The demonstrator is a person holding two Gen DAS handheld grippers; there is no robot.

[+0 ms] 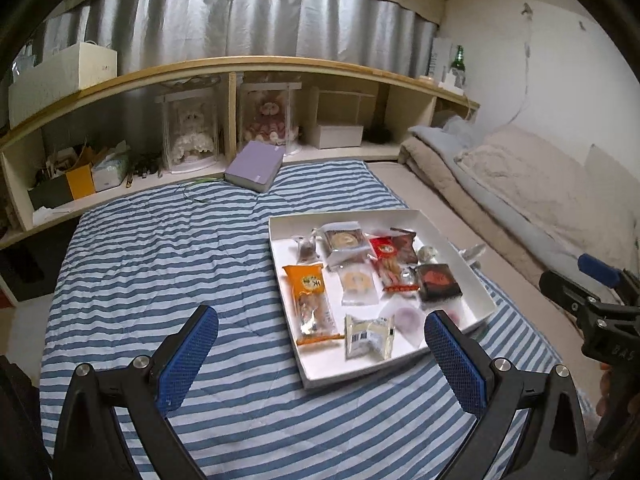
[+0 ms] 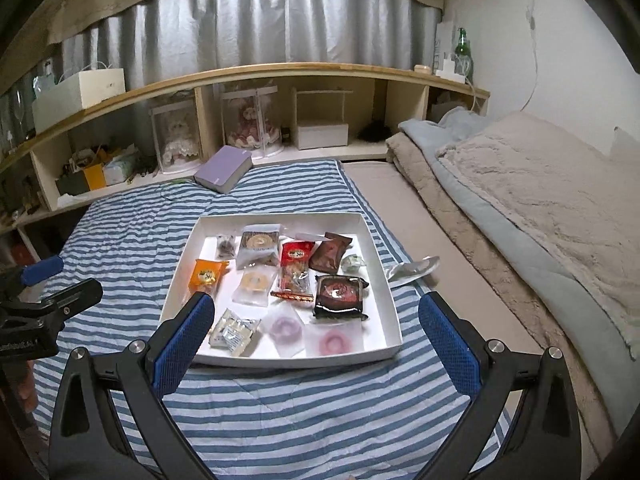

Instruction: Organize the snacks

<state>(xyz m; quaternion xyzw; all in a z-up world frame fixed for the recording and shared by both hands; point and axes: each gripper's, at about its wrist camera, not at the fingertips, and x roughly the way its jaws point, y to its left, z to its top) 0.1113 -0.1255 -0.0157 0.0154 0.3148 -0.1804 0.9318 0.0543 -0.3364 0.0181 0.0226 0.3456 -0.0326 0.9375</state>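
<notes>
A blue-and-white striped blanket (image 2: 132, 232) covers most of the floor area, and everything else is placed here against the white tray (image 2: 382, 280) lying flat on it. Beyond the tray, a long wooden shelf unit (image 2: 280, 70) runs along the curtained wall, with two boxed dolls in its cubbies. To the right of the tray, folded beige and grey bedding (image 2: 520, 200) lies well apart from it. Beyond the tray's far edge, a lilac book (image 2: 224, 172) rests on the blanket, leaning toward the shelf. Just beside the tray's right wall lies a crumpled clear wrapper (image 2: 412, 268). Inside the tray are the snacks: a dark square packet (image 2: 340, 296) near the right wall, a red packet (image 2: 294, 272) about the middle, an orange packet (image 1: 310, 304) along the left wall, a silvery foil packet (image 2: 234, 332) at the near left corner, and a pink ring-shaped sweet (image 2: 332, 342) in a clear wrap at the near edge. The left gripper (image 1: 320, 340) hovers over the tray's near left corner, spread wide and holding nothing. The right gripper (image 2: 316, 328) hangs over the tray's near edge, likewise wide apart and empty.
</notes>
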